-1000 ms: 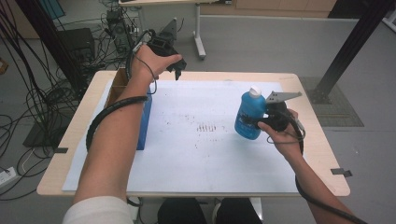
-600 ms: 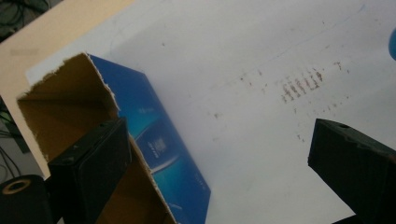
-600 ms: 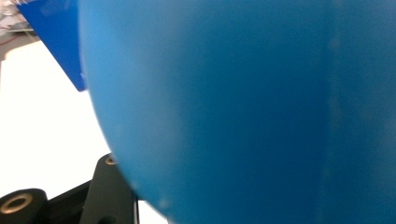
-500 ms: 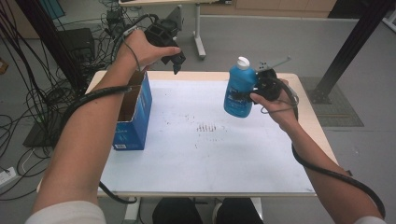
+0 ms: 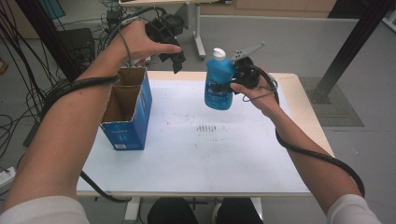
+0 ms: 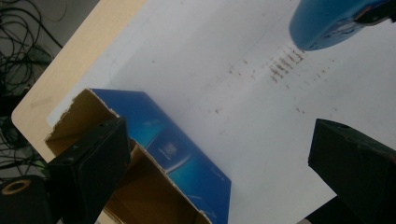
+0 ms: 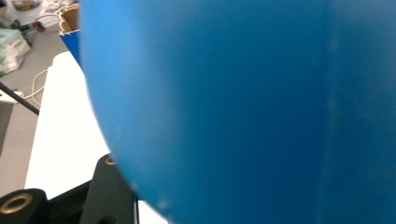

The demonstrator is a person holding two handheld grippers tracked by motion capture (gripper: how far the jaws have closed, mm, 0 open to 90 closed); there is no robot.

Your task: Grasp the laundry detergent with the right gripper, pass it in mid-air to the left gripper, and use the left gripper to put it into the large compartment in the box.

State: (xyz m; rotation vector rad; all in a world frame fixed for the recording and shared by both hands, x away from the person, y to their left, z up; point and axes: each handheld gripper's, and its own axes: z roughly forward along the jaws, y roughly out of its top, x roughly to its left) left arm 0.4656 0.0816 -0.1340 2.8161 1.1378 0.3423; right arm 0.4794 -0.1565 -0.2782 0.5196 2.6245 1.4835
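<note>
**Q:** Above the table, high view: why is the blue bottle held as it is?

**A:** The right gripper is clamped on the bottle's side and carries it upright, white cap up, clear of the white sheet. Judged from this pose, upright carriage suits lowering it base-first into the open blue box, which stands at the sheet's left edge with its flaps raised. The left gripper hangs above the table's far edge, just beyond the box, jaws apart and grasping nothing.

**Q:** What lies around, and what obstructs?

**A:** Cables and equipment crowd the floor at far left. The left forearm crosses over the box's near side; the torn flaps may catch the bottle's base.

**Q:** Left gripper view?

**A:** Its own two black jaws stand wide with nothing between them. Below them are the box, its cardboard interior showing, and the marked sheet; the bottle's rounded base hangs at upper right, well apart from the box.

**Q:** Right gripper view?

**A:** The bottle sits pressed close against the lens, consistent with a firm grasp. A corner of the box shows at upper left, beyond the sheet.
</note>
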